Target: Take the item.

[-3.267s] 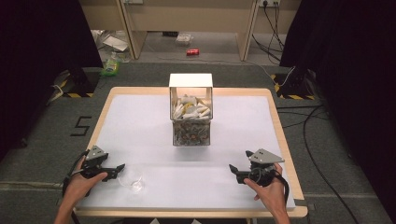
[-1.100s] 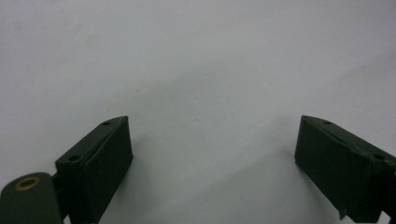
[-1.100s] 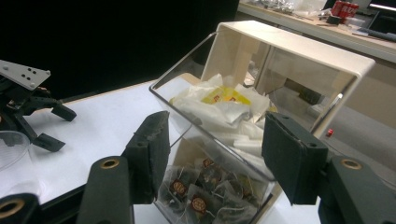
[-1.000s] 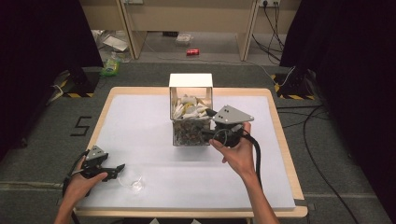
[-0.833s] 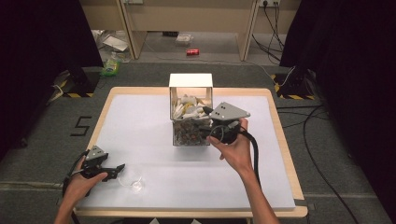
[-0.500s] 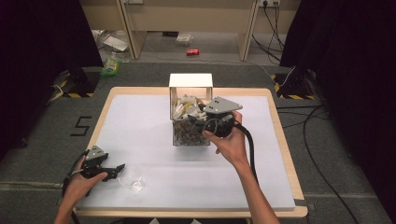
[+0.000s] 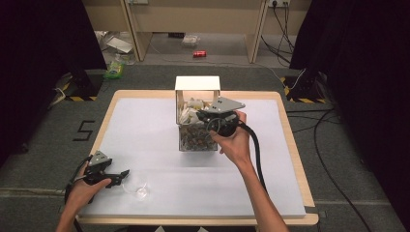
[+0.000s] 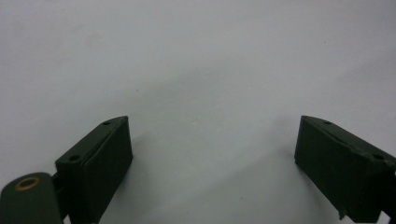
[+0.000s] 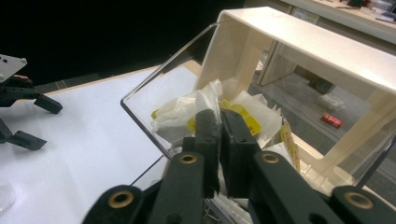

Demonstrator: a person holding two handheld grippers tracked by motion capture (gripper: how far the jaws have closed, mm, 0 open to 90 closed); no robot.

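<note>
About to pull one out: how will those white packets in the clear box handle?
The packets look crumpled and thin, so probably light and floppy. They lie heaped in the box, so neighbours may drag along. The right claw appears shut above them.

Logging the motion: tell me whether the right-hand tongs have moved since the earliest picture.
Yes. The right tongs went from the white table's near right edge, forward and leftward, to the top of the clear plastic box of sachets.

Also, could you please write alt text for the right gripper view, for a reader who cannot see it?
The right tongs, jaws pressed together, reach into a clear box with a white top, touching white and yellow packets; whether they pinch one is unclear. To the left, on the white table, the other tongs rest with jaws apart.
</note>
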